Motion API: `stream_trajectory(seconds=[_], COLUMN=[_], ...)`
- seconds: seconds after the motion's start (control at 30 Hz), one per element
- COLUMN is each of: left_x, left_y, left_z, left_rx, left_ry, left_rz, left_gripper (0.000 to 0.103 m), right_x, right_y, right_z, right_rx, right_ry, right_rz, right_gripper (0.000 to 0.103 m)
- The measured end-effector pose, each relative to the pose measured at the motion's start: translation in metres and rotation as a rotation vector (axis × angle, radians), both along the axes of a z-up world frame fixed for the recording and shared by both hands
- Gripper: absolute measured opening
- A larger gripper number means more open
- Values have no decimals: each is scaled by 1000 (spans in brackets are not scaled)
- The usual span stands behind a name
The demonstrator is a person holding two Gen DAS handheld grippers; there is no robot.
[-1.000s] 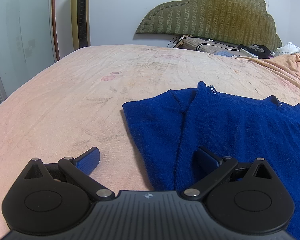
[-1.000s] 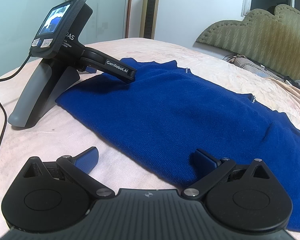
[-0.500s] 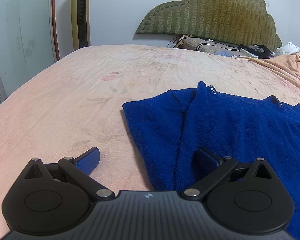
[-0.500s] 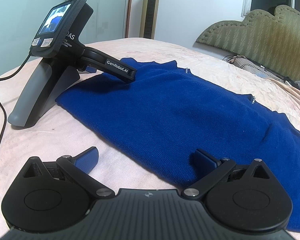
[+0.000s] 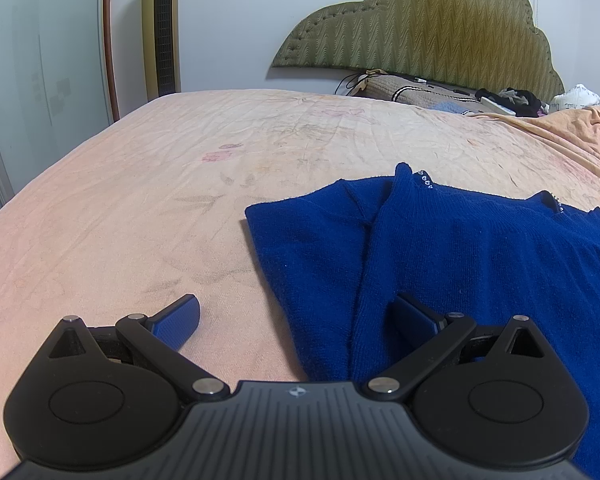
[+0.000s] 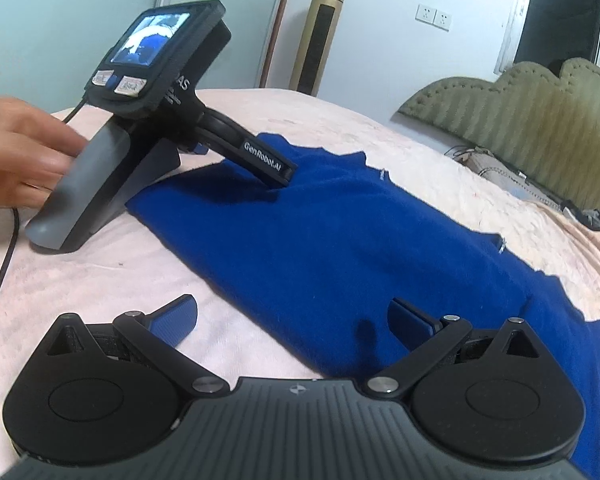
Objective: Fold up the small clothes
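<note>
A pink floral bedsheet (image 5: 188, 184) covers the bed, a padded green headboard (image 5: 428, 28) beyond it. The blue sweater (image 5: 452, 256) lies flat ahead of the left gripper (image 5: 296, 316), whose jaws gape, right finger over the knit, left over bare sheet. The right gripper (image 6: 292, 314) is likewise spread wide, empty, the sweater ahead of it. A hand (image 6: 20, 152) reaches the left gripper's grey handle (image 6: 80, 196).
</note>
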State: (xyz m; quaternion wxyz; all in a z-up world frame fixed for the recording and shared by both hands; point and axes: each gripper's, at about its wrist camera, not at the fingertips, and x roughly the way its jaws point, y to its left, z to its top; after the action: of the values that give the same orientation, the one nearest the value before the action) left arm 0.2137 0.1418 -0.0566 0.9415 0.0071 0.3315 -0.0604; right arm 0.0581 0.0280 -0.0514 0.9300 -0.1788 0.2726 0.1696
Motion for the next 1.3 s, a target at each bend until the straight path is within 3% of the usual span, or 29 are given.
stream_trajectory(seconds=[0.13,0.23,0.4,0.57,0.7,0.77,0.93,1.1,1.23,1.3], left_x=[0,2,9,11,25,34,60,79,96,103], left_y=[0,2,28,31,26,31,53,43,37,30], left_z=[0,8,20,46,50,47,31,21,14,11], left_rx=[-5,13,-111,-10,-44,-100,-331,-423,-568,-600], left_ry=[3,66,105,40,88,122,262,308,332,341], left_rz=[3,-35,-1,-27,-95,-85,-87,-132,-167,-180], left_gripper=[103,103,103,103,103,103,103,103,103,103], right_x=[3,6,7,17,26,29,33,42,48,50], right_y=[6,16,38,57,74,81,94,99,100,101], right_z=[4,0,-7,-11,-15,-17,-22,-23,-25,-25], right_rx=[-35,-96,-204,-260,-301,-326,-367,-362,-366,-366], right_ry=[-22,-23,-73,-114,-157,-181,-217,-208,-200,-192], right_rz=[-4,13,61,65,59,57,52,34,42,54], right_gripper=[102,102,102,100,98,96,90,72,62,50])
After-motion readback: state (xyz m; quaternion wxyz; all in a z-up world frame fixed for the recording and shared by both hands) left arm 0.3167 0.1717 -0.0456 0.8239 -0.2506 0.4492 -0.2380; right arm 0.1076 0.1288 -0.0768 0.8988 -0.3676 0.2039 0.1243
